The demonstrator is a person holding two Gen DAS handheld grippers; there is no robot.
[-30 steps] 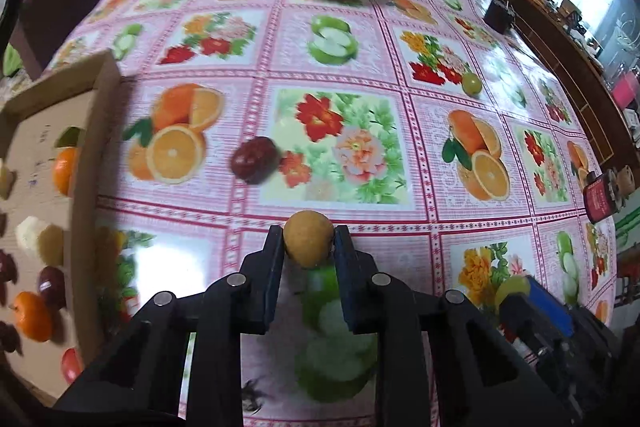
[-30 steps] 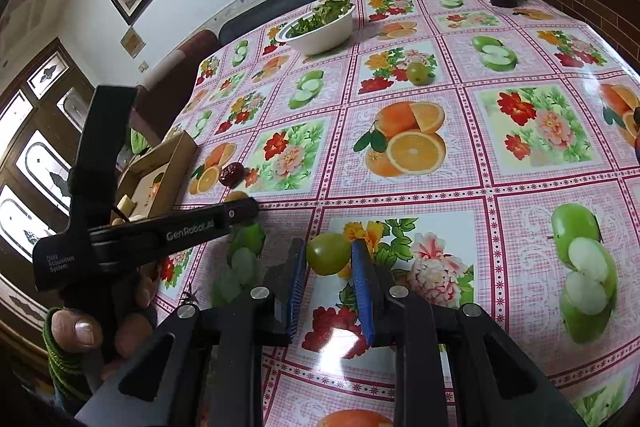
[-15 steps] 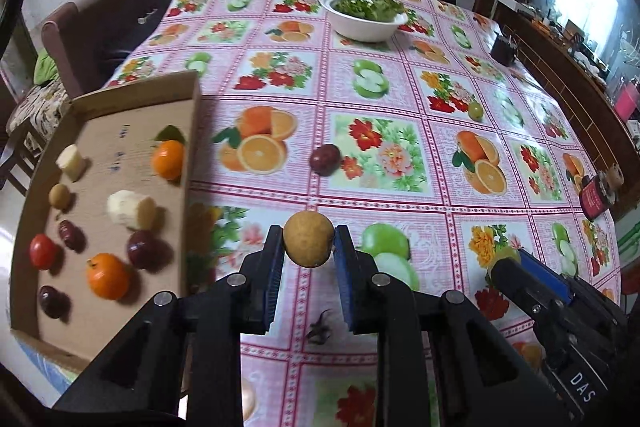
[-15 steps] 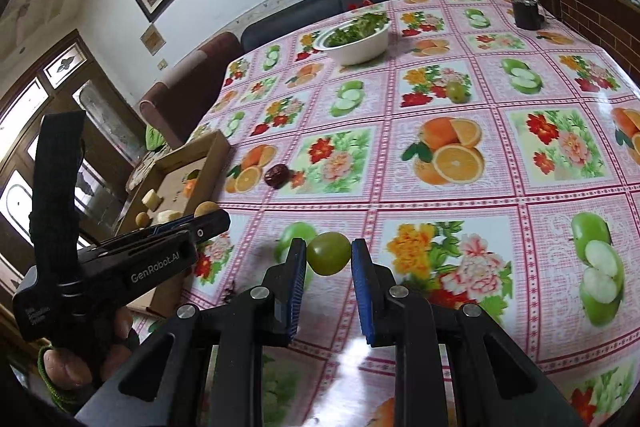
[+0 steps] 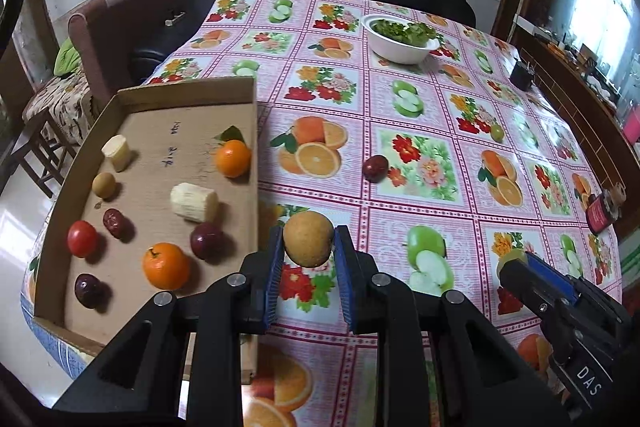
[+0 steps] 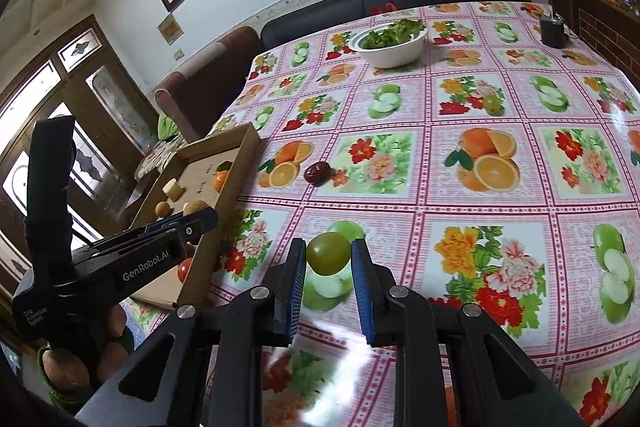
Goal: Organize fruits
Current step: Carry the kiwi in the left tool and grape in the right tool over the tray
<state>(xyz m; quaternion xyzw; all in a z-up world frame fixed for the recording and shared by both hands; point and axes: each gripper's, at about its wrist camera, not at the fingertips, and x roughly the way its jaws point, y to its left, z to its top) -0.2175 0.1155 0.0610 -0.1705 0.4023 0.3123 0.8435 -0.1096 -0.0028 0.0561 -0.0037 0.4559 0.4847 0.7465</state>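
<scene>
Both my tongs have lifted clear of the table — left gripper (image 5: 308, 247) clamped on the brown fruit (image 5: 308, 238), right gripper (image 6: 329, 255) on the green grape (image 6: 329, 252) — and the cardboard tray (image 5: 120, 99) now sits close by for the drop.

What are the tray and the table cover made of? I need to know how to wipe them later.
The tray looks like plain brown corrugated cardboard: matte, raw cut edges, pen marks on its floor, so probably not wipeable. The table cover looks like printed vinyl or oilcloth: glossy, with window glare on the fruit pattern, though a coated fabric can't be ruled out.
</scene>
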